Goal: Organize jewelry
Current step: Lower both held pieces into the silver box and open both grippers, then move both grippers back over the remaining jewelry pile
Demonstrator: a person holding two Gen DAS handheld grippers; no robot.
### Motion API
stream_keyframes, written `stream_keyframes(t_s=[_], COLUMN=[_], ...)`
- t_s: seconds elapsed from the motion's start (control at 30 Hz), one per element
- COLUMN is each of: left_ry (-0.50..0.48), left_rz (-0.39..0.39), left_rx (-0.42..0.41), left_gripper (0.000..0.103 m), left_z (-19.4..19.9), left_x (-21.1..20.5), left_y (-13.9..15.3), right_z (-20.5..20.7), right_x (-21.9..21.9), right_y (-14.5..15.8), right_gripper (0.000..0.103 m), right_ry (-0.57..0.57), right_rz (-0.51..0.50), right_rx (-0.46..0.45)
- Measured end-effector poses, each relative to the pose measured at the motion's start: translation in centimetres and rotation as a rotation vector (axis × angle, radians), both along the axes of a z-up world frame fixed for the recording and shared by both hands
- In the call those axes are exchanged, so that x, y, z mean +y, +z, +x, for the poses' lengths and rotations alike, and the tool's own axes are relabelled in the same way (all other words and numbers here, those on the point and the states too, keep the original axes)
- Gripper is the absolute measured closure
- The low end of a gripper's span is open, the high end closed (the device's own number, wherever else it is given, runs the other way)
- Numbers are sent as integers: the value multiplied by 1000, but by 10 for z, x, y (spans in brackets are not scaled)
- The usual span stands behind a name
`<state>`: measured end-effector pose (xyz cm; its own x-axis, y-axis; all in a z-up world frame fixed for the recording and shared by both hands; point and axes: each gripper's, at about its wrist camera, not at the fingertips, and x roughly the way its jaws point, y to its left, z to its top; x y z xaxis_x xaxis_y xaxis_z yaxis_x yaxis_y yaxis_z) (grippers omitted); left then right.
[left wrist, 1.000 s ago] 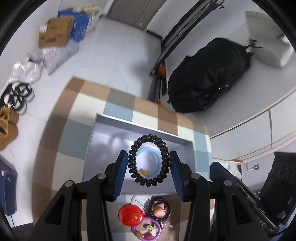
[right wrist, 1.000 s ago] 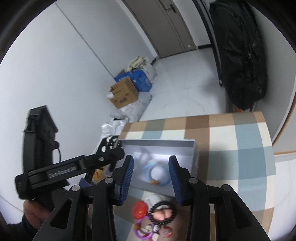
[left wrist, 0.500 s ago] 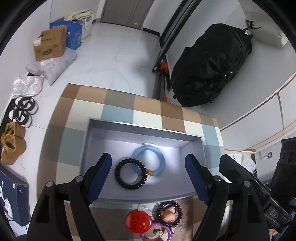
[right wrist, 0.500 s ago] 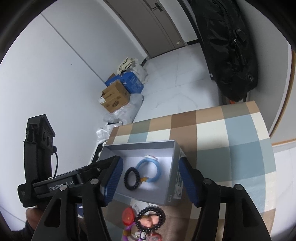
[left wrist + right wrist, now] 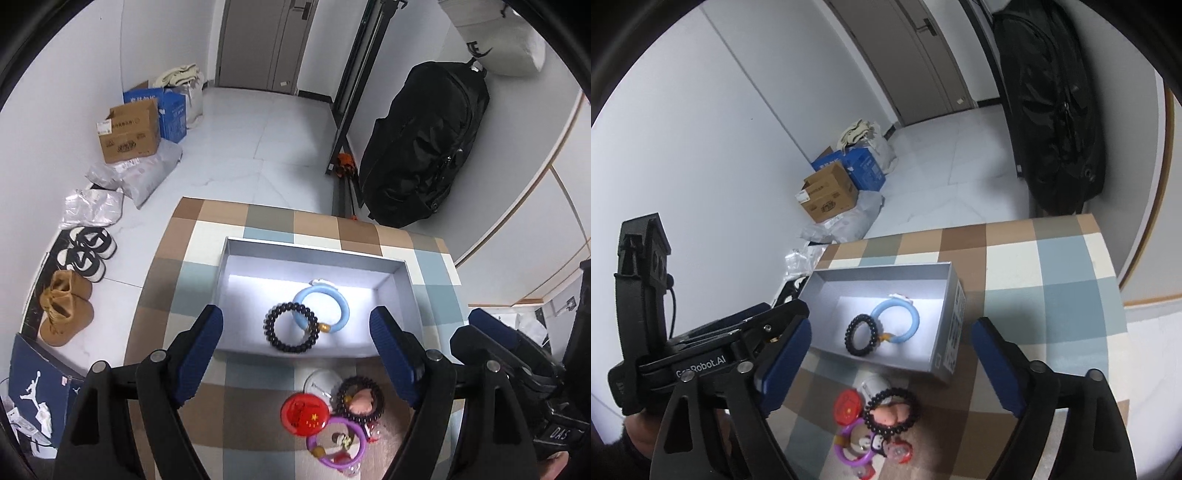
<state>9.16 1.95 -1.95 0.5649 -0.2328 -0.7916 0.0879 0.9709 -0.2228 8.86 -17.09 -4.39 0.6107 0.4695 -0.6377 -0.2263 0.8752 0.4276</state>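
Observation:
A grey open box [image 5: 413,291] [image 5: 955,317] sits on the checked tablecloth. In it lie a black bead bracelet [image 5: 290,327] [image 5: 861,335] and a light blue bangle [image 5: 320,309] [image 5: 895,320], overlapping. In front of the box lies a pile: a red round badge [image 5: 305,411] [image 5: 846,403], a dark bead bracelet [image 5: 360,401] [image 5: 892,410] and a purple ring [image 5: 338,442] [image 5: 851,448]. My left gripper [image 5: 297,352] is open and empty above the box's near edge. My right gripper [image 5: 890,363] is open and empty above the pile.
The checked table [image 5: 207,258] ends at the far and left sides, with floor below. Shoes [image 5: 86,251], cardboard boxes [image 5: 129,131] and bags lie on the floor to the left. A black bag [image 5: 424,144] leans on the wall at the right.
My left gripper opened and let the black bead bracelet drop into the box beside the blue bangle, then drew back and up. My right gripper opened wider and rose.

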Motion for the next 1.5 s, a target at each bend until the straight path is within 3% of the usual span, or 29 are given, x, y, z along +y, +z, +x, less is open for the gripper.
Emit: stream_keyframes(t_s=[0.23,0.57,0.77,0.93,1.2,1.5], left_ry=[11,-15,9,-37,-146,-164], left_rz=[24,45,-25,-77,-8,11], left_rx=[-27,-29,46,100,132,174], left_gripper=[21,20,20,20,20,51], left_z=[-27,-60,-68,-79,-88,-85], left_x=[-2,-8,2,-4,-35,-41], left_y=[-1,-12,-25,-37,-52,-63], right_z=[-22,-50,-61,-66,-67,-69], right_x=[0,-6,-11,-13,-25,-33], right_y=[6,2,-3,-9,-12,-12], right_gripper=[0,0,0,0,0,0], right_ry=[12,2,-1,8,-30,-43], right_rz=[-27,-95,-126,-134,-110,-100], right_rx=[-48,-61,-52,-29,1,11])
